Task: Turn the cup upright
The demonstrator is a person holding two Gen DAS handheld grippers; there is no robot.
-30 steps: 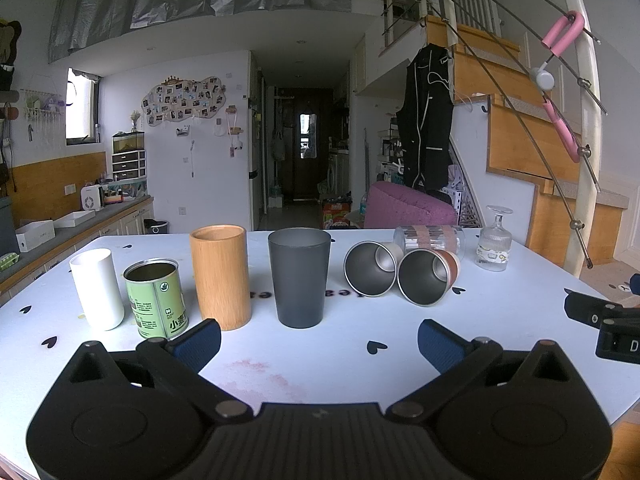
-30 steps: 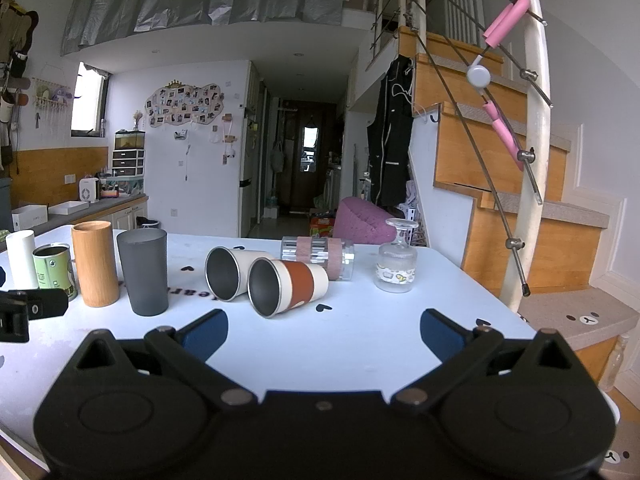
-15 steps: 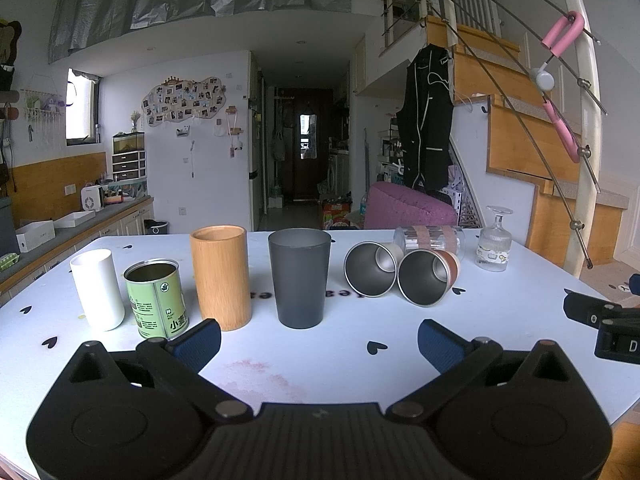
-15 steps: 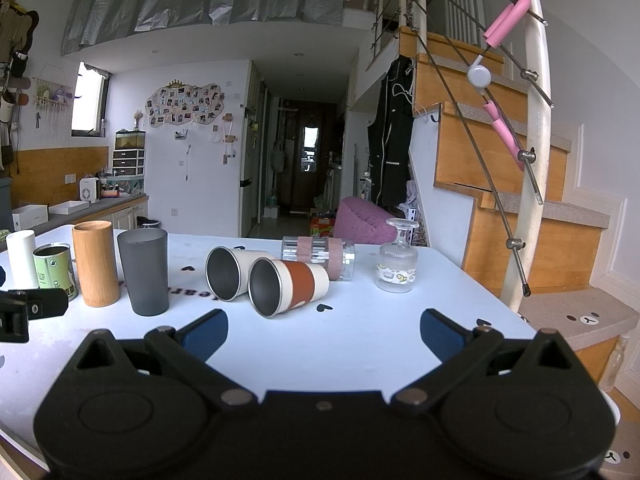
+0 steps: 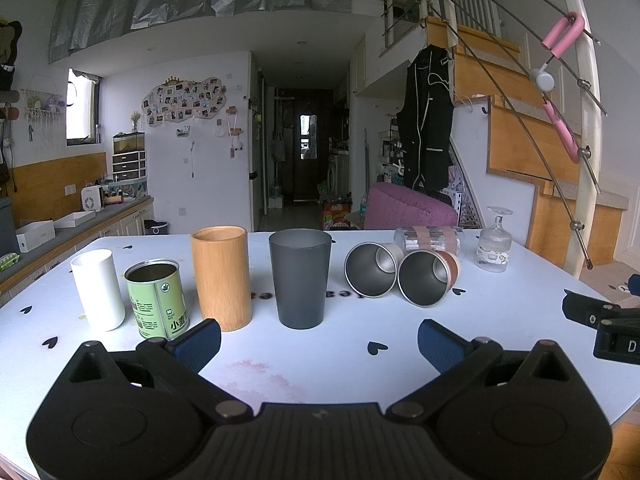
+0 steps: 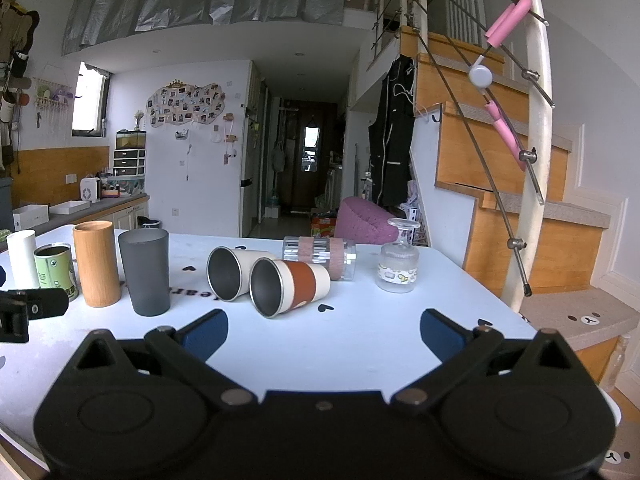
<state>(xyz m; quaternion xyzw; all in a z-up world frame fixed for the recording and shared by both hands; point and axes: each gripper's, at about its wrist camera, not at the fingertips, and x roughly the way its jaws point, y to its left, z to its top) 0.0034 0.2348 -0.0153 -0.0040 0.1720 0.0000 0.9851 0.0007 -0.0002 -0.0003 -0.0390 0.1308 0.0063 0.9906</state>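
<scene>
Both hand-held grippers hover spread wide and empty. The banded cup (image 6: 290, 287) lies on its side on the counter (image 6: 360, 340), at eleven o'clock from the right hand-held gripper (image 6: 324, 330), mouth toward it. The left hand-held gripper (image 5: 319, 338) sits farther off.

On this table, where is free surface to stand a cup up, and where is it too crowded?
Bare table lies between the open right gripper and the orange-banded cup, and right of the upturned glass. A smaller patch lies before the grey tumbler, near the open left gripper. The back row, white cup to striped glass, is crowded.
</scene>
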